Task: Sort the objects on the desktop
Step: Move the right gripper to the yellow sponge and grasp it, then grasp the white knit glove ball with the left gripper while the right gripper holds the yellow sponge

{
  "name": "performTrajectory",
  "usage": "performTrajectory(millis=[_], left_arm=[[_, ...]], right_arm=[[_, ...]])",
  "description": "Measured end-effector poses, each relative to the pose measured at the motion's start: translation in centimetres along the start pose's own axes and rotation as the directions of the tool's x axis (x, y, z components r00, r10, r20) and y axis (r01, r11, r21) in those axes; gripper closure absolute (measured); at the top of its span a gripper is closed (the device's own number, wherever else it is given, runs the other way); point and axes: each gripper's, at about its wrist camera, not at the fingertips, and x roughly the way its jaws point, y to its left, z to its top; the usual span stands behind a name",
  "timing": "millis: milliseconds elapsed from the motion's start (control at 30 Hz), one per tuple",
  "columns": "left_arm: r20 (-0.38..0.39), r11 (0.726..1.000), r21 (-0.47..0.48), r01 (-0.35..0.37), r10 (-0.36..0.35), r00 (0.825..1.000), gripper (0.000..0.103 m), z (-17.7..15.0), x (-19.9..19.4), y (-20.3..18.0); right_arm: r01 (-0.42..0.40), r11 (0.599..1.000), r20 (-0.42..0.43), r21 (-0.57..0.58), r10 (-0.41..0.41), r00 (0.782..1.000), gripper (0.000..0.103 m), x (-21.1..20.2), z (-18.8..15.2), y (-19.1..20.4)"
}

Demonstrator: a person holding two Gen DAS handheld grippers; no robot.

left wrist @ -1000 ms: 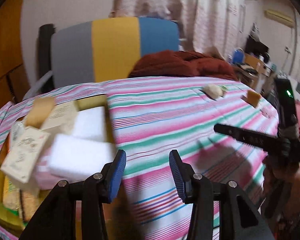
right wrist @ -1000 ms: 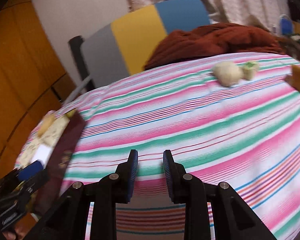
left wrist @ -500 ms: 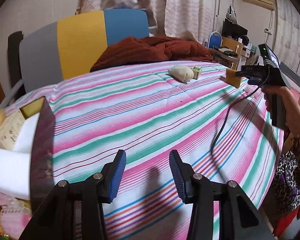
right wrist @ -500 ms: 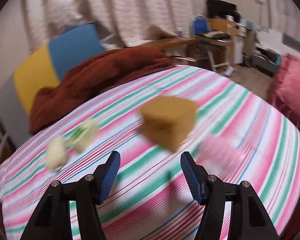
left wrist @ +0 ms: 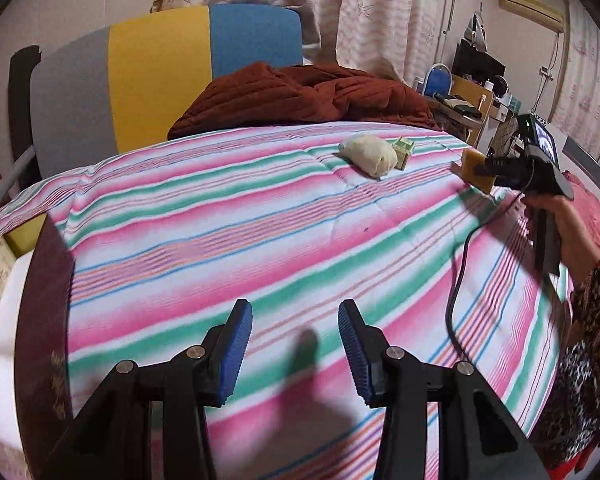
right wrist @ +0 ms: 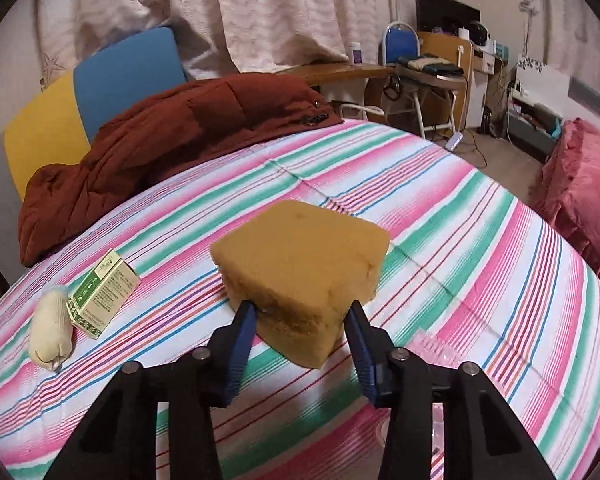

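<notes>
A tan sponge block [right wrist: 304,260] sits between the blue pads of my right gripper [right wrist: 300,320], which is shut on its near lower part, just above the striped cloth [right wrist: 480,240]. From the left wrist view the same sponge [left wrist: 474,166] shows at the far right, held by the right gripper [left wrist: 496,170] in a hand [left wrist: 568,220]. A cream pouch [right wrist: 52,328] and a small green carton [right wrist: 104,292] lie together to the sponge's left; they are the pouch [left wrist: 368,154] and carton [left wrist: 404,148] at the back. My left gripper [left wrist: 296,320] hangs open over bare cloth, holding nothing.
A box with a dark brown flap [left wrist: 40,320] and white foam [left wrist: 4,380] stands at the left edge. A rust-red quilted jacket [left wrist: 300,96] lies at the back over a chair. A pink flat item [right wrist: 432,344] lies right of the sponge. Desk and pink cushion [right wrist: 580,208] beyond.
My right gripper swung from the box side to the sponge and narrowed its fingers onto it. The left gripper turned rightward away from the box and stayed open.
</notes>
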Motion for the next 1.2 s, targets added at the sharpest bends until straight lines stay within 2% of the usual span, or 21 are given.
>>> performTrajectory(millis=[167, 300, 400, 500, 633, 800, 1033, 1200], left_arm=[[0.015, 0.999, 0.029, 0.03, -0.031, 0.999, 0.057, 3.4, 2.1, -2.9], [0.036, 0.996, 0.083, 0.039, -0.042, 0.998, 0.057, 6.0, 4.5, -5.9], [0.033, 0.995, 0.089, 0.053, -0.056, 0.998, 0.057, 7.9, 6.5, -7.6], [0.016, 0.995, 0.082, 0.049, -0.051, 0.999, 0.057, 9.2, 8.4, -8.6], [-0.006, 0.996, 0.063, 0.07, -0.07, 0.998, 0.057, 10.6, 10.5, -9.1], [-0.004, 0.992, 0.068, 0.109, -0.109, 0.994, 0.057, 12.0, 12.2, -9.7], [-0.029, 0.994, 0.087, 0.073, -0.071, 0.997, 0.057, 13.5, 14.7, -10.5], [-0.01, 0.992, 0.122, 0.025, -0.024, 1.0, 0.057, 13.8, 15.5, -10.8]], right_arm=[[-0.054, 0.999, 0.025, 0.007, 0.053, 0.998, 0.061, -0.8, -0.7, 0.2], [-0.096, 0.994, 0.03, -0.044, 0.098, 0.995, 0.061, -1.7, -1.7, 1.5], [-0.112, 0.989, 0.031, -0.094, 0.116, 0.993, 0.061, -2.6, -2.4, 2.7], [-0.128, 0.982, 0.033, -0.139, 0.133, 0.991, 0.061, -3.5, -3.2, 3.7], [-0.167, 0.978, 0.01, -0.124, 0.17, 0.985, 0.061, -3.8, -4.1, 3.9], [-0.175, 0.976, 0.01, -0.126, 0.178, 0.984, 0.061, -3.8, -4.6, 4.3], [-0.193, 0.974, 0.002, -0.119, 0.195, 0.981, 0.061, -3.6, -4.8, 4.6], [-0.193, 0.972, -0.004, -0.133, 0.194, 0.981, 0.061, -3.6, -5.0, 5.0]])
